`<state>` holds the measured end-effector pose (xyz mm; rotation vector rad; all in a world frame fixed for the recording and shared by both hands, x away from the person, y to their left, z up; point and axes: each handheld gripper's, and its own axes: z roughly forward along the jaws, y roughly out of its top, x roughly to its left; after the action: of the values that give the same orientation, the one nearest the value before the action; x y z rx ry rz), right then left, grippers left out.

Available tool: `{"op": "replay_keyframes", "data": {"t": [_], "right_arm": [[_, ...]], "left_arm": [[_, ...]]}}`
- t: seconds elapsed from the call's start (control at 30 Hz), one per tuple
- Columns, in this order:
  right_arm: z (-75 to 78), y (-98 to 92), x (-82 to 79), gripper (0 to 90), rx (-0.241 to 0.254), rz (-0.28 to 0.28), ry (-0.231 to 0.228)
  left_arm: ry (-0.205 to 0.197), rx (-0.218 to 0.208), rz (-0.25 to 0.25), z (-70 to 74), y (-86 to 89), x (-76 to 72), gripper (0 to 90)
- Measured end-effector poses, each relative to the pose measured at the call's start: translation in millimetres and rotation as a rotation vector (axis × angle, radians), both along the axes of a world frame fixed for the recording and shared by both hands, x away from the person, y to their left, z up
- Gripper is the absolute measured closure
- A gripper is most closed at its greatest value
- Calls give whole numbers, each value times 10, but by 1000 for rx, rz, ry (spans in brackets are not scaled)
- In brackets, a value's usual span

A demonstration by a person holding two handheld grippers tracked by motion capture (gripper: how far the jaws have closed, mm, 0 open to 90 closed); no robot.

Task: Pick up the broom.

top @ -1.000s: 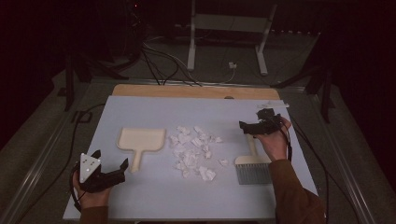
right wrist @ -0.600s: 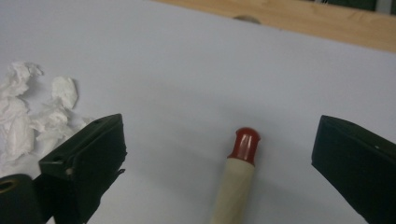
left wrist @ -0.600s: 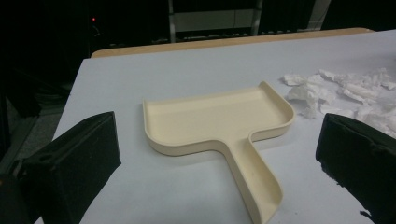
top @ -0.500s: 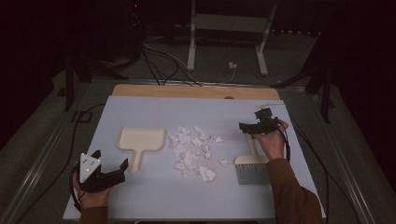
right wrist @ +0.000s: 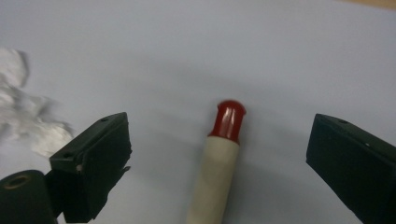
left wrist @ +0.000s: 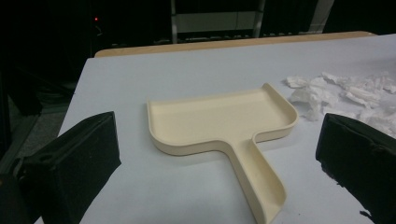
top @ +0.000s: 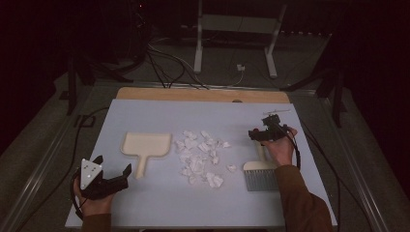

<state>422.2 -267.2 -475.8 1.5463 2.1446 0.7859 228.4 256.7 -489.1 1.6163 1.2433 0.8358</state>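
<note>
Both grippers gape: your right gripper (right wrist: 219, 158), jaws just narrowing, straddles the brush handle (right wrist: 219, 163) ungripped. Left gripper (left wrist: 217, 163) idles, empty. Clamp off-centre and the handle rolls free

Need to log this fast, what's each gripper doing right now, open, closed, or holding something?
Left gripper: open, holding nothing, facing the dustpan.
Right gripper: open, jaws just been closing, brush handle between them, not gripped.
</note>
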Motion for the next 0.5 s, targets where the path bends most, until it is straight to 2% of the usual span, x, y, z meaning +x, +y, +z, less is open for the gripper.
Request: {"op": "replay_keyframes", "data": {"t": [0.1, 0.27, 0.4, 0.5], "right_arm": [[-55, 8, 2, 85, -2, -5, 21], [-128, 8, 20, 177, -5, -19, 57], [-174, 18, 37, 296, -16, -39, 77], [-204, 34, 43, 423, -23, -42, 90]], "left_arm": [[-1, 2, 0, 0, -6, 0, 7], [0, -1, -1, 0, -2, 0, 7], [0, -2, 1, 0, 3, -2, 7], [0, -4, 1, -2, -1, -2, 7]]}}
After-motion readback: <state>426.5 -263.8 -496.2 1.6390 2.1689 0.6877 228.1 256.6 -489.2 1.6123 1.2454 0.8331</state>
